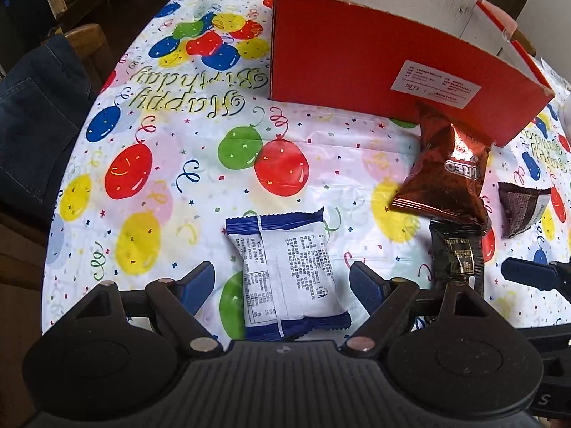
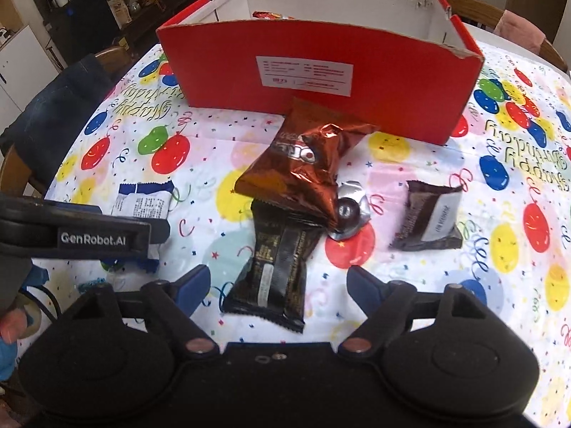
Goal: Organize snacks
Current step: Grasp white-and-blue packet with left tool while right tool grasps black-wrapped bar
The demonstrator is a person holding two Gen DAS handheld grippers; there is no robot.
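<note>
Left gripper (image 1: 282, 281) is held spread over a white-and-blue plastic snack packet (image 1: 285, 271), pads clear of it. Right gripper (image 2: 276, 285) is likewise unclenched around a black foil bar wrapper (image 2: 274, 267), untouched. Behind, a brown foil Oreo bag (image 2: 303, 174) is leaned against the red cardboard box (image 2: 321, 82). A dark brown wrapper (image 2: 428, 217) is seen rightmost on the balloon-print tablecloth (image 2: 517, 249).

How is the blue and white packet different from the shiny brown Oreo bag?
The blue and white packet lies flat; the Oreo bag is puffy, crinkled and propped on a black packet. The packet sits alone, between the left gripper's open jaws; the bag touches the red box. Both are sealed snacks outside the box.
</note>
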